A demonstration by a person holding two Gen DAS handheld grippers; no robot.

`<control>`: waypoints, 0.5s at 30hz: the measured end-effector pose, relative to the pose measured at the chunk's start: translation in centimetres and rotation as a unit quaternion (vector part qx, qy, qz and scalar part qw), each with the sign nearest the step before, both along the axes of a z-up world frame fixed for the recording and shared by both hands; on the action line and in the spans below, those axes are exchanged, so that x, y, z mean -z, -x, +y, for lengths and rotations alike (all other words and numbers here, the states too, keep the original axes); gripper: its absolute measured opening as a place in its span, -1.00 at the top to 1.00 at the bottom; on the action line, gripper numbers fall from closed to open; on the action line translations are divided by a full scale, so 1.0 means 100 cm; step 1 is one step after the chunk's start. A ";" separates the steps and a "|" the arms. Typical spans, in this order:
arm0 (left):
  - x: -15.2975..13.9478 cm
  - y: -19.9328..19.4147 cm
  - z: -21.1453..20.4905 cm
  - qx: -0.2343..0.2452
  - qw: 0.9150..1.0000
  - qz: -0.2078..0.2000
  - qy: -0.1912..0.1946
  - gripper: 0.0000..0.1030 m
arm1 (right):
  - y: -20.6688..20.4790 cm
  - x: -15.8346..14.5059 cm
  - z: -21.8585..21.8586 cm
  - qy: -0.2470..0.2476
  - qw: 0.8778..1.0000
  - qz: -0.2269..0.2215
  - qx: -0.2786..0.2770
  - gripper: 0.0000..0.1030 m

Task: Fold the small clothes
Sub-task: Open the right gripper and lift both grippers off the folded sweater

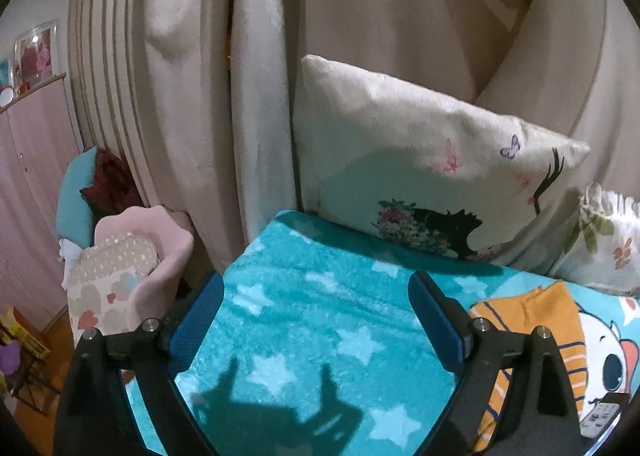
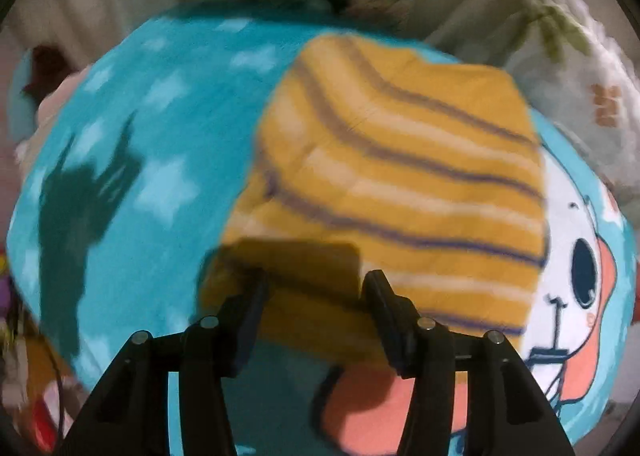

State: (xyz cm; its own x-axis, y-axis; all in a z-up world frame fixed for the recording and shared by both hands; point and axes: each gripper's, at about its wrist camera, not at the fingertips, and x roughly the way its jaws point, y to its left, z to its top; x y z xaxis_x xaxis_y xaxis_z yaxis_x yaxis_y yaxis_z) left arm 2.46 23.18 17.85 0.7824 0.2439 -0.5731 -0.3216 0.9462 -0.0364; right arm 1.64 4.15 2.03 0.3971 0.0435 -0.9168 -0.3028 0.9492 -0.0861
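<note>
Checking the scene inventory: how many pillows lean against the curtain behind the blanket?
2. A large butterfly-print pillow stands behind the star blanket; a smaller floral pillow sits at its right, partly cut off. Others may be hidden.

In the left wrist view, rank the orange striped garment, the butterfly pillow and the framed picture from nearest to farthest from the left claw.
1. Orange striped garment, right beside the left claw.
2. Butterfly pillow, ahead against the curtain.
3. Framed picture, far upper left.
</note>
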 end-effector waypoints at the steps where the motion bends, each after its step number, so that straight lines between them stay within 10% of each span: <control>1: -0.002 0.003 0.001 -0.003 1.000 0.000 0.000 -0.80 | 0.004 -0.006 -0.002 -0.012 1.000 -0.006 -0.001 -0.09; 6: -0.016 0.032 0.003 -0.036 0.999 -0.010 -0.012 -0.83 | 0.001 -0.046 -0.023 -0.047 0.997 -0.054 0.022 -0.09; 11: -0.044 0.073 -0.004 -0.097 0.992 -0.049 -0.065 -1.00 | -0.024 0.007 -0.022 -0.036 0.999 0.040 0.002 -0.13; 15: -0.067 0.120 -0.018 -0.141 0.977 -0.113 -0.113 -1.00 | -0.004 -0.009 -0.022 -0.064 0.997 0.011 -0.035 -0.18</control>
